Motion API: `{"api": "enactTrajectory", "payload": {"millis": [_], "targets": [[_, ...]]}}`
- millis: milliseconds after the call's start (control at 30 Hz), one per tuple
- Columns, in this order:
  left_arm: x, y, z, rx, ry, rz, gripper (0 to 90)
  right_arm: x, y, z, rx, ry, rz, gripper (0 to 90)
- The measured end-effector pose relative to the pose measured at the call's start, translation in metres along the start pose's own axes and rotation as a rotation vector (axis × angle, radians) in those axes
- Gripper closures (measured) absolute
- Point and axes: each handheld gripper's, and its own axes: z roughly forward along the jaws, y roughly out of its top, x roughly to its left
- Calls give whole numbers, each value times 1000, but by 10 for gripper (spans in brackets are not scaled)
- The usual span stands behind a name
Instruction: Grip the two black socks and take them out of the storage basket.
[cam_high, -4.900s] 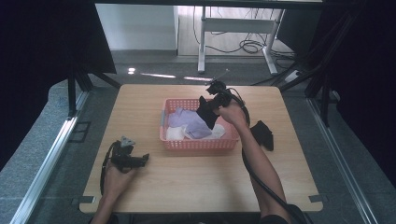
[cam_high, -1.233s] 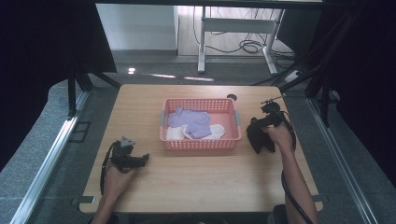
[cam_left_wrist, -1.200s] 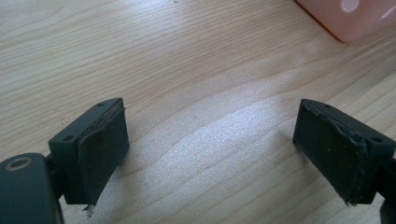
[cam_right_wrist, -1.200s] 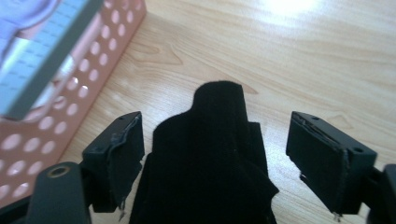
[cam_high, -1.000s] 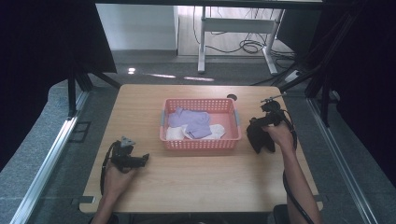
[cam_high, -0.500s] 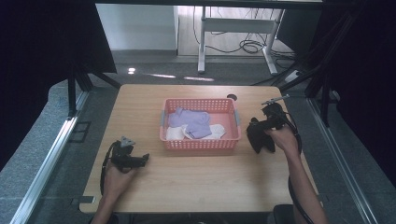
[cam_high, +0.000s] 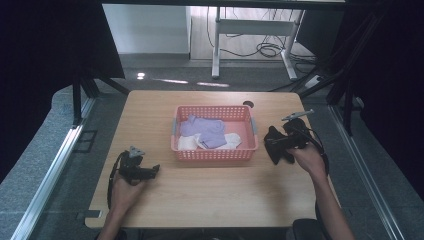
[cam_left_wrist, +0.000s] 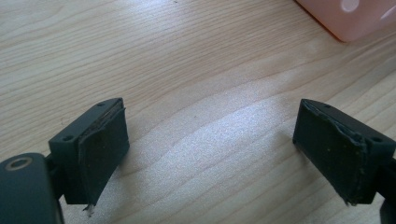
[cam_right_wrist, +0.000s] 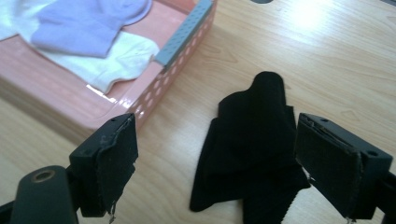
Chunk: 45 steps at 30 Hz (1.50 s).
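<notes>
Lifting away with jaws apart, the right tongs (cam_right_wrist: 215, 172) have left the black sock (cam_right_wrist: 252, 154) on the counter (cam_high: 210, 190) beside the basket (cam_high: 215, 154), while the left tongs (cam_left_wrist: 210, 154) rest open, so more unloading likely follows.

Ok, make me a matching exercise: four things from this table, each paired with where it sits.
Things:
1. black fabric sock
2. lilac fabric sock
3. pink perforated plastic basket
4. left gripper

Places:
A. inside the basket, on the white socks
B. middle of the wooden table
C. on the table, right of the basket
D. near the table's left front edge

Pairs: 1-C, 2-A, 3-B, 4-D
</notes>
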Motion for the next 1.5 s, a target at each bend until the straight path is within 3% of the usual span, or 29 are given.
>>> {"api": "enactTrajectory", "payload": {"millis": [300,867,1433,1500], "targets": [[0,0,0,3,0,1,101,20,-13,-1,-8,32,-20,145],[0,0,0,4,1,1,101,60,-51,28,21,88,-86,146],[0,0,0,0,1,-2,102,80,-86,62,57,127,-112,131],[0,0,0,0,1,-3,102,80,-89,63,31,137,-95,118]]}}
